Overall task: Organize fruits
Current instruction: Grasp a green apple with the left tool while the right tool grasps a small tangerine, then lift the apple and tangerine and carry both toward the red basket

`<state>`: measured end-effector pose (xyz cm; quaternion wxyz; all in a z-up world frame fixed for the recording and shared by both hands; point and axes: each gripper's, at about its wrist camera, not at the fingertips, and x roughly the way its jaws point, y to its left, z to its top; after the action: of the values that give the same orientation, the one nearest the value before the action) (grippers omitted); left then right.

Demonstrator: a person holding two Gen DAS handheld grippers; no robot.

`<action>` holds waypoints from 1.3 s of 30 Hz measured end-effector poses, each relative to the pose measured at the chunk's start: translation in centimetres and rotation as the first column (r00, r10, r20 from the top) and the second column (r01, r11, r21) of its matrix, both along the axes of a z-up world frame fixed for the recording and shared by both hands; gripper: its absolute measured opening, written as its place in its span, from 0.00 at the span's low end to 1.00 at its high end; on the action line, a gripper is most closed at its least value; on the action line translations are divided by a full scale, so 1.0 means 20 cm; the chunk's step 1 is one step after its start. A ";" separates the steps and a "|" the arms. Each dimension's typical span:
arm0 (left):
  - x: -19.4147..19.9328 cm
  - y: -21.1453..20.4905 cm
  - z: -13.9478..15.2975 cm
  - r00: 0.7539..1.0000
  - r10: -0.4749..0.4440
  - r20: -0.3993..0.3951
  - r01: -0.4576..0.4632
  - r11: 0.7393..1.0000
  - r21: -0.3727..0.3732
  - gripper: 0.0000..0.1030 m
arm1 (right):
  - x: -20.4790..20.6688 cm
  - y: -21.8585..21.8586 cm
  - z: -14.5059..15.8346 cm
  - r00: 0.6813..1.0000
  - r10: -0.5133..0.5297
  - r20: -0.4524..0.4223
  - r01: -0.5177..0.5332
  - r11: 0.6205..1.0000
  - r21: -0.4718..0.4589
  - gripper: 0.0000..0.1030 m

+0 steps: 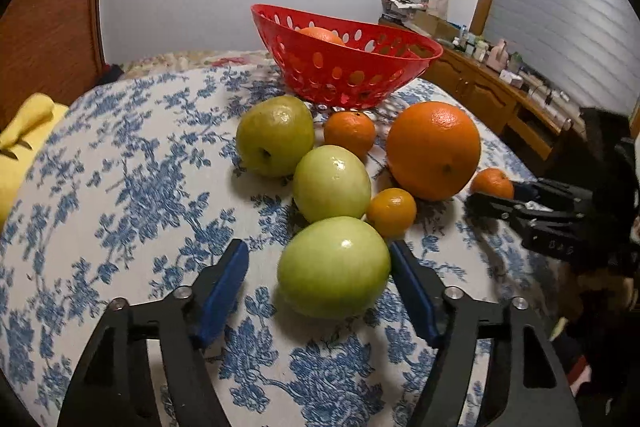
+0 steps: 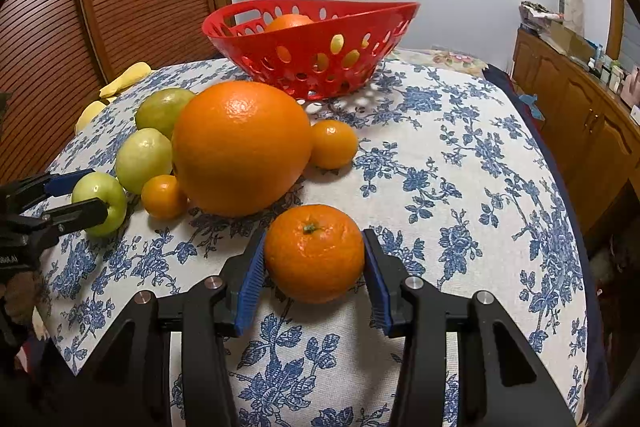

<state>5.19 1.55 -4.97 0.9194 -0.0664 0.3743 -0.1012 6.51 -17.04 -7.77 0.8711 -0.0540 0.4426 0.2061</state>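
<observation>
Now left tongs [image 1: 318, 273] spread around a green apple [image 1: 334, 267], right tongs [image 2: 314, 267] pinching a mandarin [image 2: 314, 253].

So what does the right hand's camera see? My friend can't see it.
The right gripper has its fingers around a small orange on a blue-flowered tablecloth. Behind sit a big orange, green fruits and a red basket with fruit inside.

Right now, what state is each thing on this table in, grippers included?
Left gripper: open, straddling the nearest green apple.
Right gripper: closed on a mandarin, which rests on the cloth.
Red basket: upright, holding an orange fruit.
Big orange: loose on the tablecloth.
</observation>
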 end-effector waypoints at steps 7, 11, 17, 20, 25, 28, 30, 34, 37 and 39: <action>0.02 -0.03 -0.01 1.000 -0.014 -0.020 0.014 1.000 -0.002 0.64 | 0.00 0.00 0.00 1.000 0.002 -0.003 -0.002 1.000 -0.001 0.46; 0.02 -0.04 -0.03 1.000 -0.013 -0.027 0.013 1.000 -0.001 0.63 | 0.00 0.00 -0.01 1.000 0.000 -0.007 0.000 1.000 -0.004 0.46; 0.02 -0.04 -0.02 1.000 -0.018 -0.025 0.017 1.000 -0.005 0.56 | 0.01 0.01 -0.01 1.000 0.003 -0.012 -0.003 1.000 -0.005 0.46; 0.02 -0.05 -0.02 1.000 -0.014 -0.025 0.014 1.000 0.006 0.56 | 0.01 0.01 -0.02 1.000 0.002 -0.015 -0.002 1.000 -0.005 0.46; 0.01 -0.04 0.00 1.000 -0.004 -0.014 0.004 1.000 -0.004 0.56 | 0.01 0.01 -0.02 1.000 0.005 -0.014 -0.005 1.000 -0.007 0.46; -0.01 -0.04 0.04 1.000 -0.002 0.003 0.002 1.000 -0.006 0.56 | 0.01 0.01 -0.02 1.000 0.004 -0.015 -0.004 1.000 -0.006 0.46; -0.01 -0.03 0.06 1.000 0.000 0.015 0.001 1.000 -0.010 0.56 | 0.01 0.01 -0.02 1.000 0.004 -0.015 -0.004 1.000 -0.007 0.46; -0.02 -0.02 0.09 0.999 0.002 0.037 -0.001 1.000 -0.013 0.56 | 0.01 0.01 -0.02 1.000 0.005 -0.015 -0.005 1.000 -0.005 0.46; -0.02 -0.02 0.11 0.999 0.007 0.049 -0.006 1.000 -0.012 0.56 | 0.01 0.01 -0.01 1.000 0.003 -0.010 -0.003 1.000 -0.002 0.46; -0.01 -0.02 0.13 0.998 0.007 0.058 -0.007 1.000 -0.011 0.56 | 0.01 0.00 -0.01 1.000 -0.002 -0.007 0.002 1.000 -0.001 0.46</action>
<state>4.93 1.19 -2.44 0.9298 -0.0695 0.3468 -0.1018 6.61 -17.00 -7.91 0.8698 -0.0530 0.4457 0.2051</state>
